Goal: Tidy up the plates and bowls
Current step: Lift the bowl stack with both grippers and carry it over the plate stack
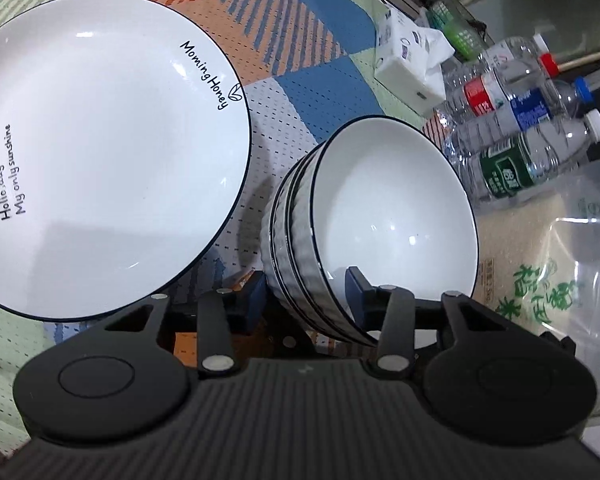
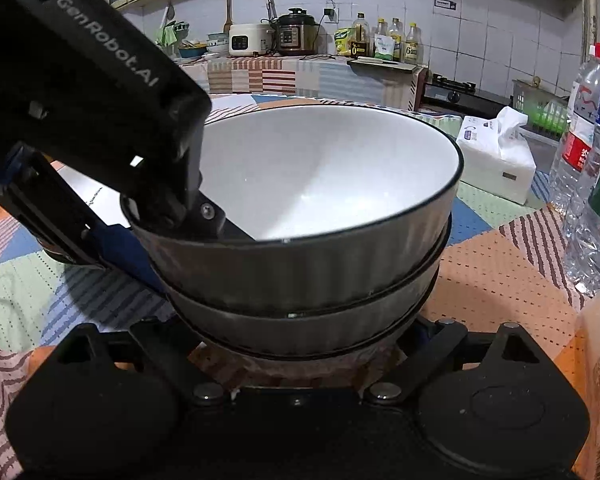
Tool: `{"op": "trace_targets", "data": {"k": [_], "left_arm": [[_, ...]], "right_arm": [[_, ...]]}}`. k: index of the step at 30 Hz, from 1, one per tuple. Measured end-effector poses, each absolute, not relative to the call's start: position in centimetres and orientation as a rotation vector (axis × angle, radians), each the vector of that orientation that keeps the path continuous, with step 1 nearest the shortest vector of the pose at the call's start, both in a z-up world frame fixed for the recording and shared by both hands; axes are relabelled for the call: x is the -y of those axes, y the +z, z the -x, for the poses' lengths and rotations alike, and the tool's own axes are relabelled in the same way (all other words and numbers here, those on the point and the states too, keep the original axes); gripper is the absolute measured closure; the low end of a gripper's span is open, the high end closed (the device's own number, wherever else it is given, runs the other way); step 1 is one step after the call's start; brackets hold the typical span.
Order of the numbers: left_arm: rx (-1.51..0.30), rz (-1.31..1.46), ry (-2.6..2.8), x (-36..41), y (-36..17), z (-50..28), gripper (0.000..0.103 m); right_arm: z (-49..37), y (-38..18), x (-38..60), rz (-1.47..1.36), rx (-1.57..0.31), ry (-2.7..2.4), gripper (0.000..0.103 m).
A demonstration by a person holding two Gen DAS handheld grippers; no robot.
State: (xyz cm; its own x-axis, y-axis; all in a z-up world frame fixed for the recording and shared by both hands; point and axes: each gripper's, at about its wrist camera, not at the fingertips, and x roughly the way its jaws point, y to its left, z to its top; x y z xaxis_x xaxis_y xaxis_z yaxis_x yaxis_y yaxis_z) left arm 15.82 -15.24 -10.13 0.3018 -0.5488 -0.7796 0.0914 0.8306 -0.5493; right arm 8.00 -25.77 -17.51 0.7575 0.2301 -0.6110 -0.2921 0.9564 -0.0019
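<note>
Three white ribbed bowls with dark rims sit nested as a stack [image 1: 380, 208] [image 2: 320, 176] on the patterned tablecloth. My left gripper [image 1: 306, 296] [image 2: 168, 236] straddles the near rim, one pad inside the top bowl and the other against the outer walls, shut on the stack. A large white plate [image 1: 100, 152] with black lettering lies flat just left of the bowls. My right gripper [image 2: 308, 340] has its jaws spread wide on either side of the lowest bowl's base. Its fingertips are hidden behind the bowls, so I cannot see whether they touch.
A tissue box [image 1: 408, 76] [image 2: 496, 160] stands behind the bowls. Several water bottles [image 1: 512, 132] [image 2: 588, 160] and a clear bag of rice [image 1: 540, 272] crowd the right side. A counter with a rice cooker [image 2: 248, 40] and oil bottles runs along the tiled back wall.
</note>
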Motion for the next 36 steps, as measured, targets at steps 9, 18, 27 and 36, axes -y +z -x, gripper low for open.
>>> {"op": "trace_targets", "data": {"k": [9,18,27,36], "left_arm": [[-1.195,0.333,-0.493,15.5,-8.0,-15.3,0.062],[-1.162,0.242,-0.556,14.0,-2.9,-14.7,0.062],[-1.090,0.193,-0.593,9.1,1.6,-15.0,0.062],[-1.099,0.158,-0.507,3.5,1.5,-16.0,0.062]], "right_arm": [[-7.5,-16.9,25.4,0.109,-0.623,0.294,0.006],[-6.7,-13.3,24.5,0.120,-0.569,0.309,0.006],[-7.4,-9.2,21.0,0.131,-0.503,0.336,0.006],[-9.8,-9.2,16.3,0.098,-0.518,0.399,0.007]]}}
